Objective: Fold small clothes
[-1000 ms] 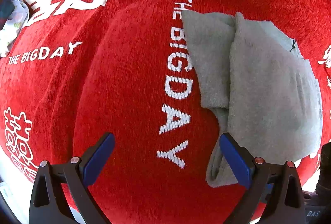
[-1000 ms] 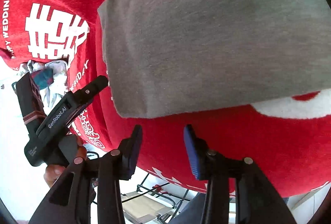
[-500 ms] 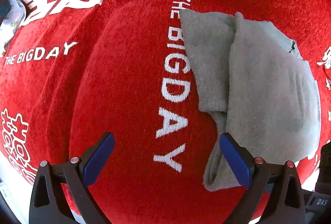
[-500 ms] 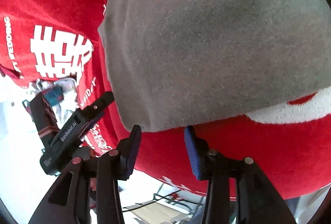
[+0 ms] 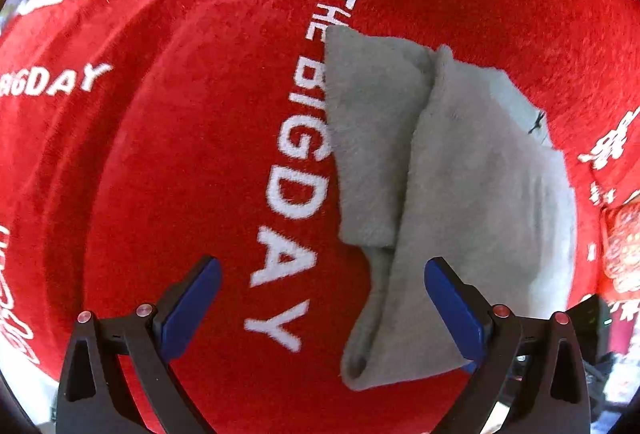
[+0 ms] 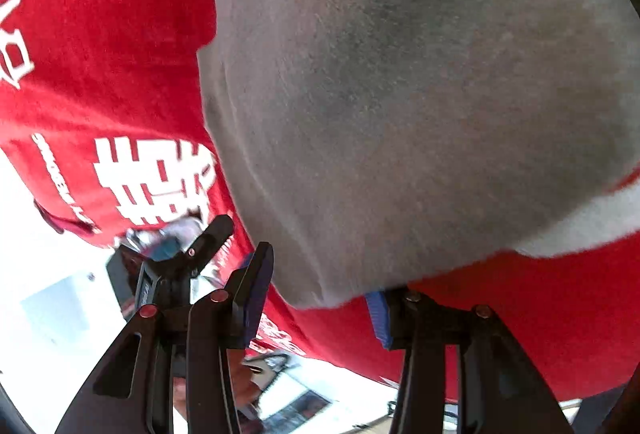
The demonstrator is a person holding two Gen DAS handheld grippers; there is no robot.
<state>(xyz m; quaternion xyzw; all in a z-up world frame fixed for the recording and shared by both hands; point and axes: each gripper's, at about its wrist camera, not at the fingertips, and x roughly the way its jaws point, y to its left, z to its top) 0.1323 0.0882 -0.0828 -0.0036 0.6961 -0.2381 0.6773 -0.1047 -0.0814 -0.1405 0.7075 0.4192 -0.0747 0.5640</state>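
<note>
A small grey fleece garment lies partly folded on a red cloth printed with white letters "THE BIG DAY". My left gripper is open and empty; its right finger sits over the garment's near left edge. In the right wrist view the same grey garment fills most of the frame. My right gripper is open, its jaws on either side of the garment's near corner, which hides the tip of the right jaw. The left gripper shows there at lower left.
The red cloth's edge runs close under my right gripper, with white floor and clutter beyond. A white patch of the cloth's print lies beside the garment on the right. A patterned item lies at the cloth's right edge.
My right gripper has moved forward to the garment's near corner, which now lies between its jaws. The left gripper has drifted slightly and stayed open.
</note>
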